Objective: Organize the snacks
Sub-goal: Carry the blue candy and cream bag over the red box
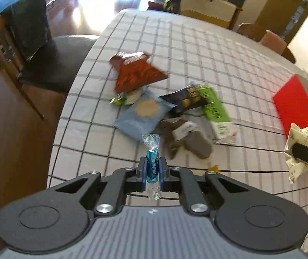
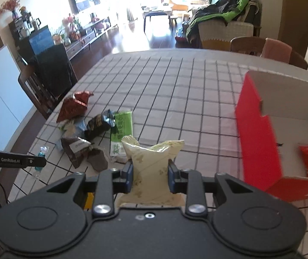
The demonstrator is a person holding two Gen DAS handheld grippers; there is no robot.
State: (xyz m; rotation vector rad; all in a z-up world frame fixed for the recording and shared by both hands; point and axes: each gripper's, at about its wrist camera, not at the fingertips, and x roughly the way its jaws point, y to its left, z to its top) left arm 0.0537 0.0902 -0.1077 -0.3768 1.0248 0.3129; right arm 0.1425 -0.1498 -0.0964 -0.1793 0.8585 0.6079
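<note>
A blue wrapped candy (image 1: 152, 168) is clamped in the left gripper (image 1: 153, 165) above the checked tablecloth (image 1: 197, 49); a cream snack packet (image 2: 149, 164) is pinched by the right gripper (image 2: 150, 172) beside the red box (image 2: 259, 133).

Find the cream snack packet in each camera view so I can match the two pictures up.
Left wrist view: the cream snack packet is at the far right edge, pinched in the right gripper.
Right wrist view: the same packet is at bottom centre, clamped between that gripper's pads.
Shared landmark: the red box, on the right in both.
</note>
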